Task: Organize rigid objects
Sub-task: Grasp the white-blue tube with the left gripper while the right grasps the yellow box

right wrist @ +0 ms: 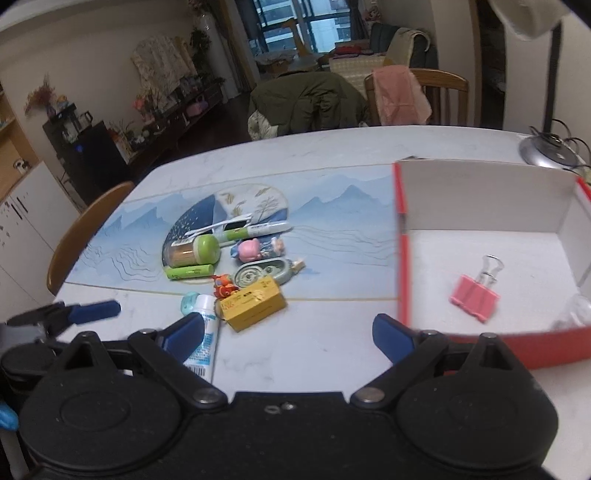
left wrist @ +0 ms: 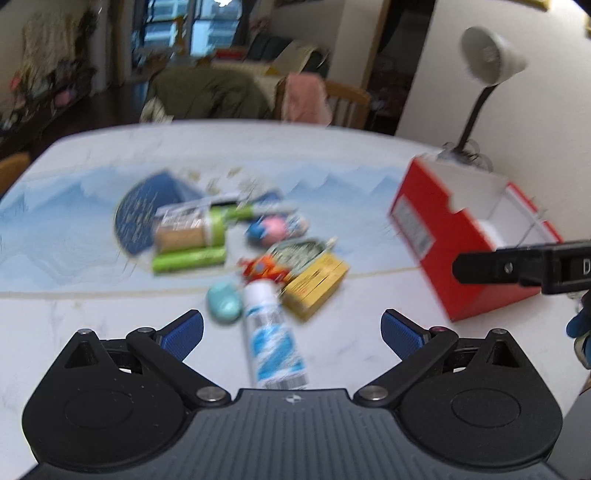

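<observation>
Soft, dim indoor light falls evenly on the pale bench (right wrist: 325, 354), with bluish daylight from a far window (right wrist: 295, 26) and only faint shadows. The left wrist view is heavily motion-blurred; the right wrist view is sharper. Both bend strongly toward dark corners.

No print reads clearly; perhaps "D" on the right hand-held gripper (left wrist: 517, 267).

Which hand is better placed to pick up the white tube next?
Left, probably. The white tube lies straight ahead between the left tool's open fingers. The right tool has the tube off toward its left finger and sits nearer the red box.
</observation>
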Available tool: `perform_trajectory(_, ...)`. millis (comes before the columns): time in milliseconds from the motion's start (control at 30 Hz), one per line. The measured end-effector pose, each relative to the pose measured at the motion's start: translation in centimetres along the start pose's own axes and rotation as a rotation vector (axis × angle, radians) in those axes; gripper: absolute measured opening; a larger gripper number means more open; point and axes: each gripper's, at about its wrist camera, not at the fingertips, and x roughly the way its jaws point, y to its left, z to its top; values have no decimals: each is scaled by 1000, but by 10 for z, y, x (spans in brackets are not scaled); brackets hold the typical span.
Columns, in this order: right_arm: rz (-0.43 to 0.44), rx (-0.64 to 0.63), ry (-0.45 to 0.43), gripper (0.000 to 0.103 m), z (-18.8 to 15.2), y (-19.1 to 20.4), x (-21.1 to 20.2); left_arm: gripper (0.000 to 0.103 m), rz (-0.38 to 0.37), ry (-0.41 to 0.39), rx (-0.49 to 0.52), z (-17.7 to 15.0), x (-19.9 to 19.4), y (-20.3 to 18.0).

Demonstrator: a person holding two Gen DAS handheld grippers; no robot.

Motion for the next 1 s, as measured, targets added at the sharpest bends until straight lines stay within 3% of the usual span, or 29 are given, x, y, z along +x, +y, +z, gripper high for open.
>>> perform_trajectory(200,17,-96,75,95,8,26,39,103,18,15,-53,-11,23,20)
perform_trajectory(833,-24,-366,255,87,18,55,136,102,72,41,-39,-20,71,23)
perform_trajectory(1000,-32,-399,269,82,15,56,147,88,73,38,-24,-20,73,18)
